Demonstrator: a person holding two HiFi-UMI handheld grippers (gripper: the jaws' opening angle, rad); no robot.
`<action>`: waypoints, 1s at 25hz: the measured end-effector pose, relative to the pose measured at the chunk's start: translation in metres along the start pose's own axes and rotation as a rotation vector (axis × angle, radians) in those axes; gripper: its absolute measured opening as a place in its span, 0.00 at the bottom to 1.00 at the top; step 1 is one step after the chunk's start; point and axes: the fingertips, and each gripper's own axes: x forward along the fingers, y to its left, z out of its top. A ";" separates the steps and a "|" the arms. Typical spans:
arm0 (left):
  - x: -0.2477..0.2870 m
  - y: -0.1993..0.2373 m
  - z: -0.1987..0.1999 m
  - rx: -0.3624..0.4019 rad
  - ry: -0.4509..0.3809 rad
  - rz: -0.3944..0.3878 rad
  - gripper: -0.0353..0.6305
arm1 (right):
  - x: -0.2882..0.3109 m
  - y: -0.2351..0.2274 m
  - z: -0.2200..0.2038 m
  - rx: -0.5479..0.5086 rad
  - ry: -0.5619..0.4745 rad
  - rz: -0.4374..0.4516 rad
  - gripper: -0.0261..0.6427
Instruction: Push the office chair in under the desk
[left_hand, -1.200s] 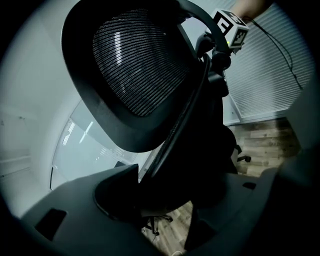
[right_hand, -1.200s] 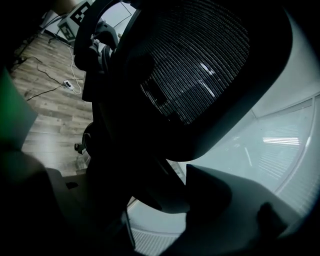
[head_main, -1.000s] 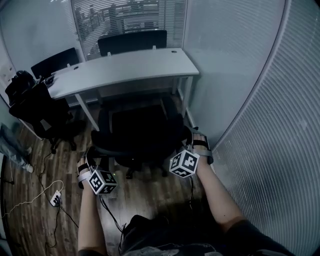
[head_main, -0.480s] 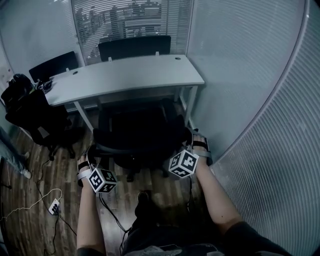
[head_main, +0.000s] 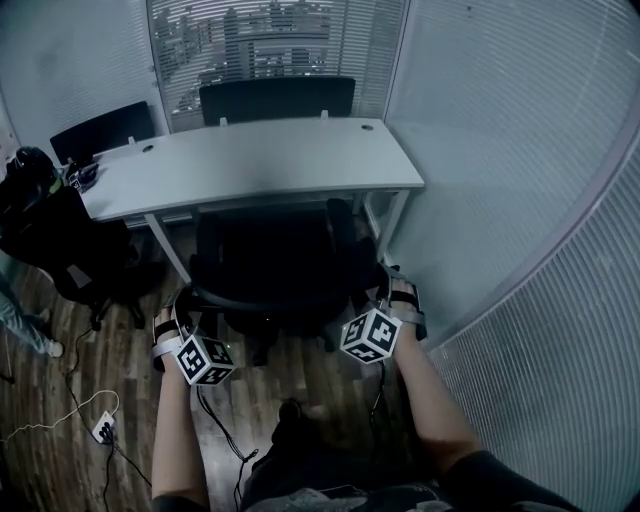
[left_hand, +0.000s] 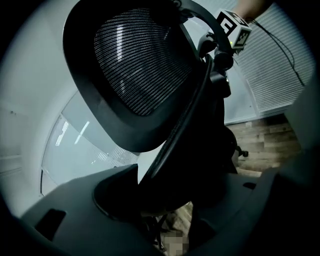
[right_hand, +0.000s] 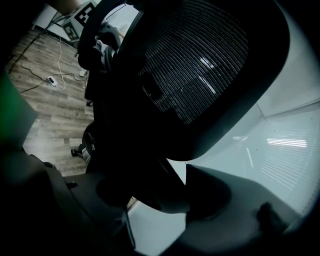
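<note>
Rolled nearer the pale grey rectangular worktop (head_main: 250, 165) than a second ago, that black mesh-backed office chair (head_main: 275, 255), seat front about at its edge. Left tool (head_main: 182, 308) and right tool (head_main: 388, 295) both clenched on the backrest frame, one per side, equally near. Straight ahead from here, so probably just an even shove. From head view, see the remaining gap; from gripper views, only mesh and pinched frame.
</note>
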 end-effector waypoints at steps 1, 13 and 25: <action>0.010 0.005 -0.001 0.001 0.003 -0.004 0.47 | 0.009 -0.002 0.004 0.000 0.004 0.003 0.49; 0.111 0.054 -0.016 0.011 -0.010 -0.023 0.47 | 0.103 -0.015 0.049 0.007 0.046 0.030 0.49; 0.184 0.090 -0.022 0.018 -0.006 -0.029 0.47 | 0.166 -0.029 0.081 0.012 0.050 0.039 0.49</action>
